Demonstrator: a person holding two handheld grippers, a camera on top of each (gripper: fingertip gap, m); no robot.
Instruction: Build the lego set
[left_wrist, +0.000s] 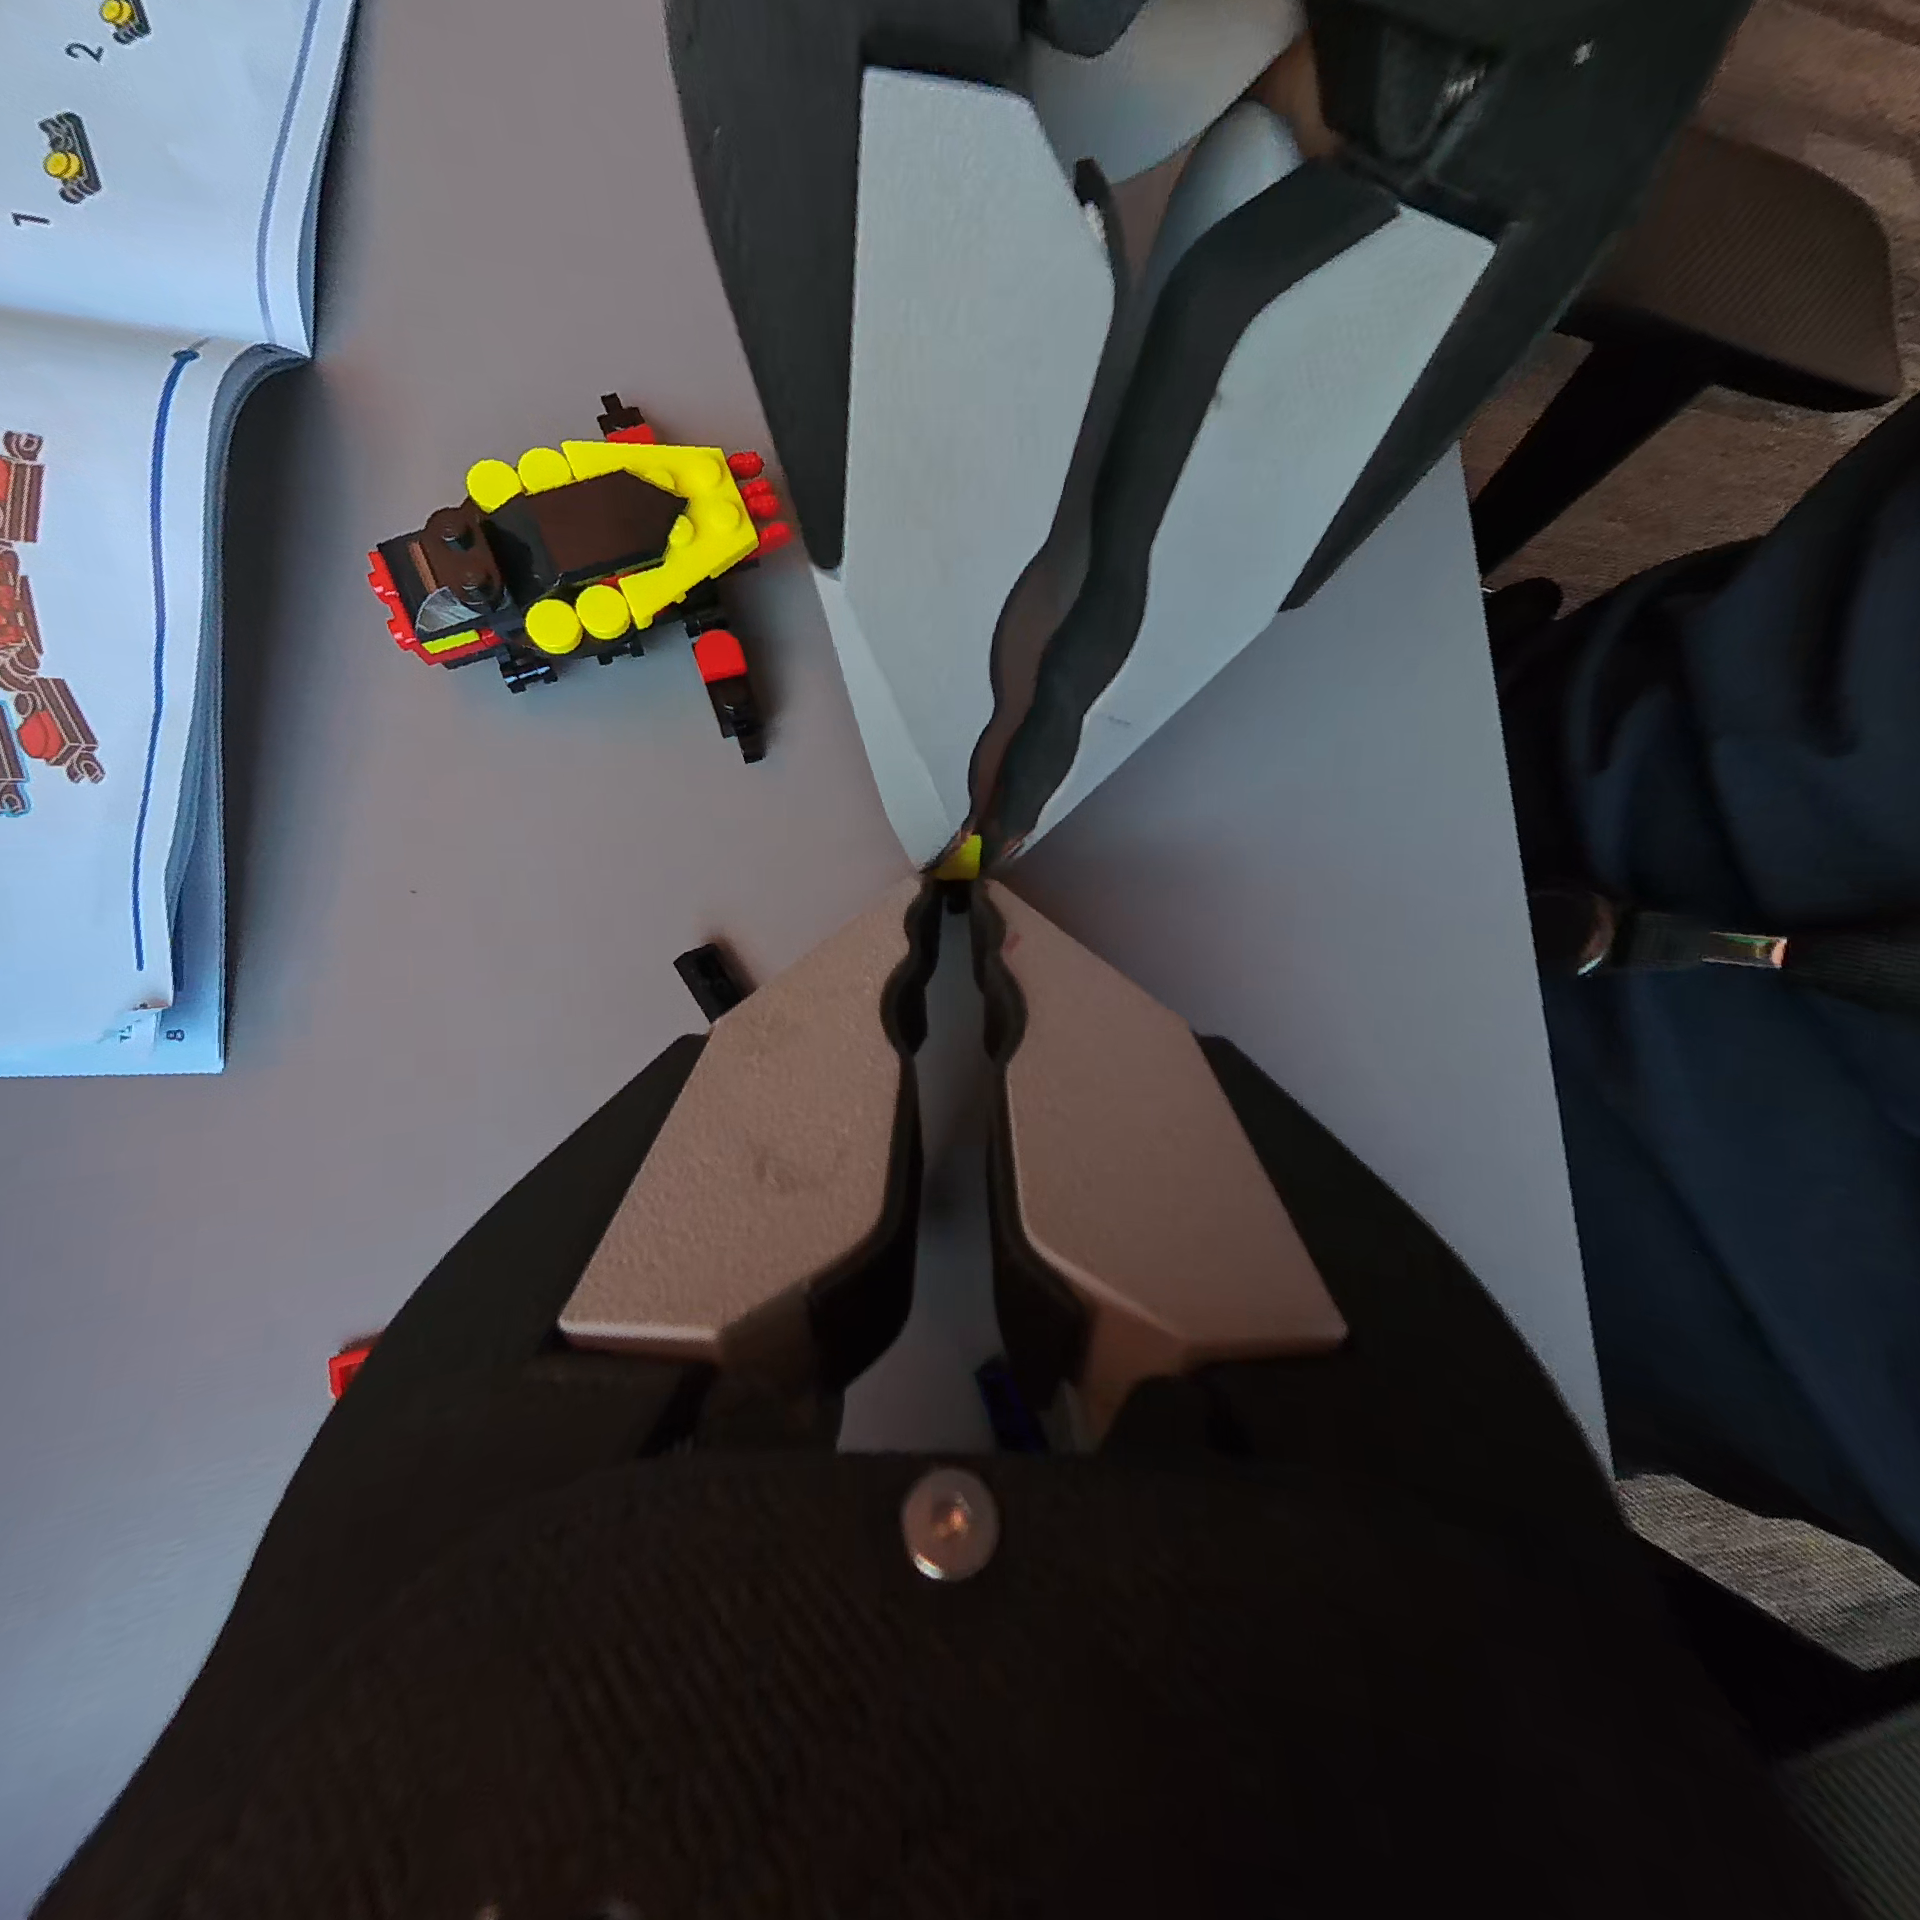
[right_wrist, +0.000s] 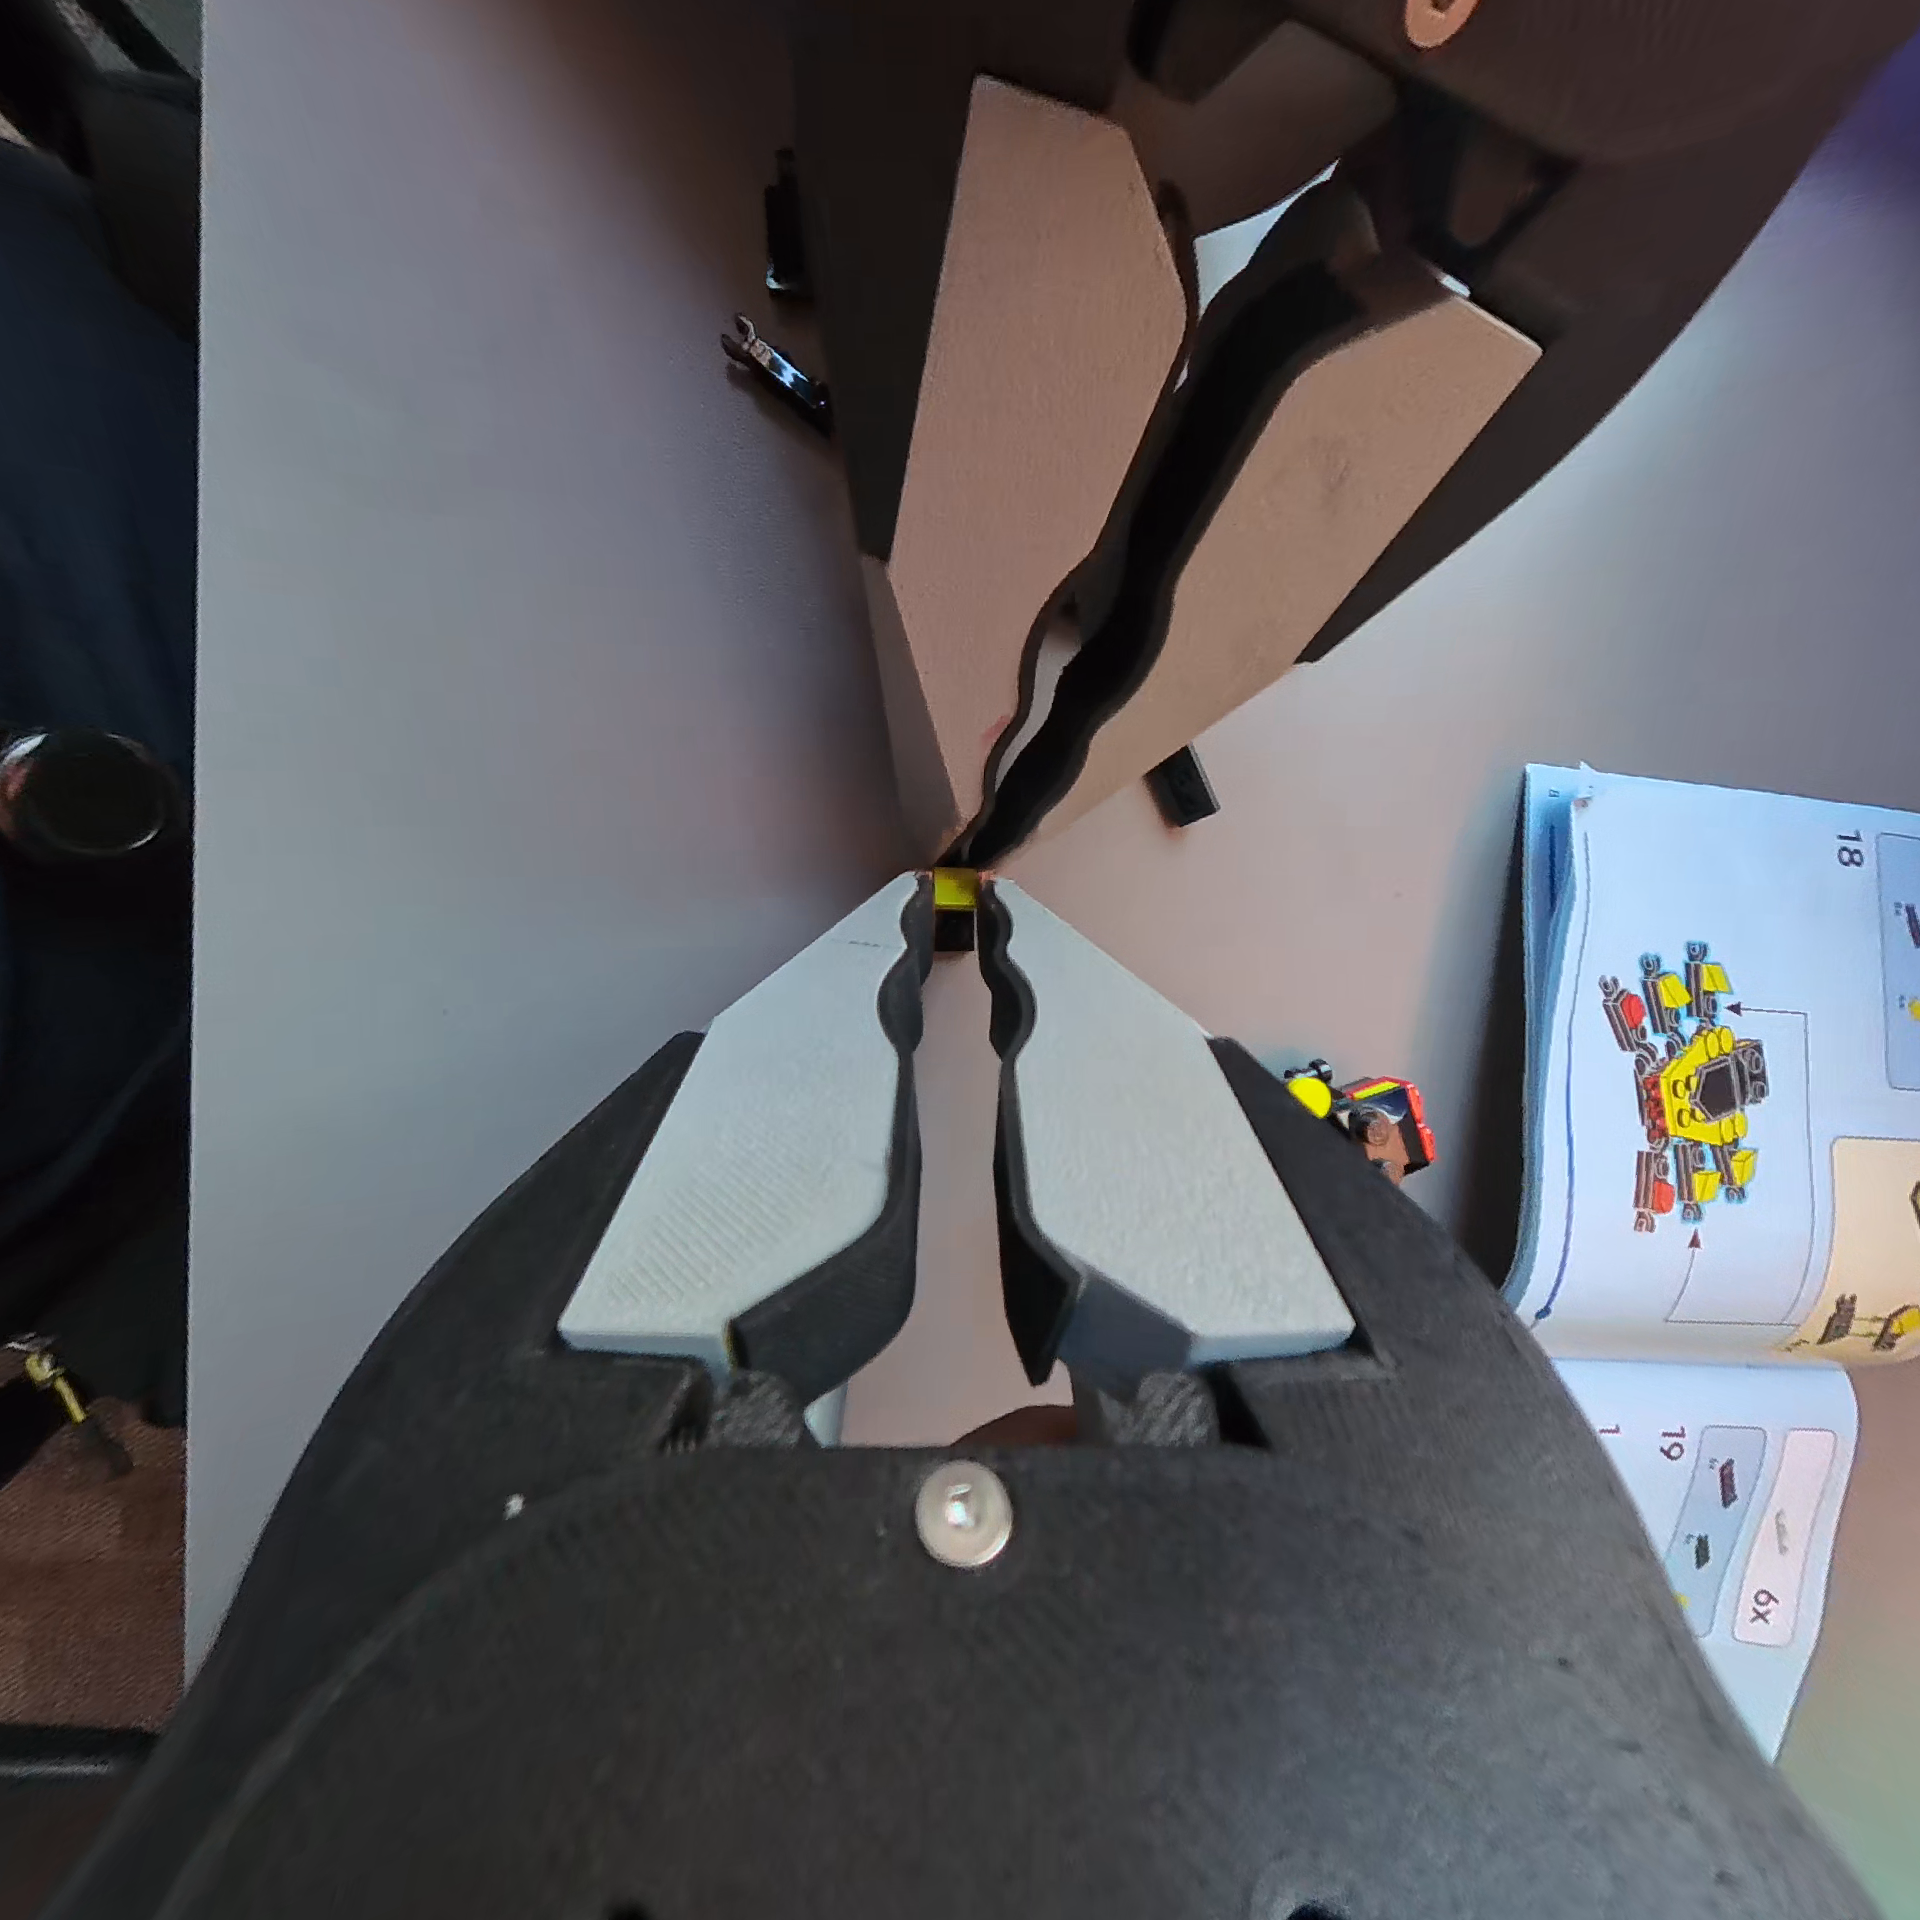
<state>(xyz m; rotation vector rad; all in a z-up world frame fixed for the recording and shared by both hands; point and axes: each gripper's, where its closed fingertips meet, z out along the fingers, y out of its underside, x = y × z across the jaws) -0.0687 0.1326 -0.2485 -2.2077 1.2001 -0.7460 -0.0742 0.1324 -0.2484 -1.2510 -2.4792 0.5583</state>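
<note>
My left gripper, with tan fingers, and my right gripper, with grey fingers, meet tip to tip above the grey table. Both are shut on one small yellow and black lego piece pinched between them; it also shows in the right wrist view. Which end each one holds is unclear. The right gripper enters the left wrist view from above. The left gripper enters the right wrist view from above. The partly built yellow, black and red model lies on the table to the left, its corner showing behind my right gripper.
An open instruction booklet lies beside the model. Loose pieces lie around: a black brick, a red piece, two black clip pieces. The table edge borders a person's dark clothing. My two grippers' fingertips are within a few centimetres of each other.
</note>
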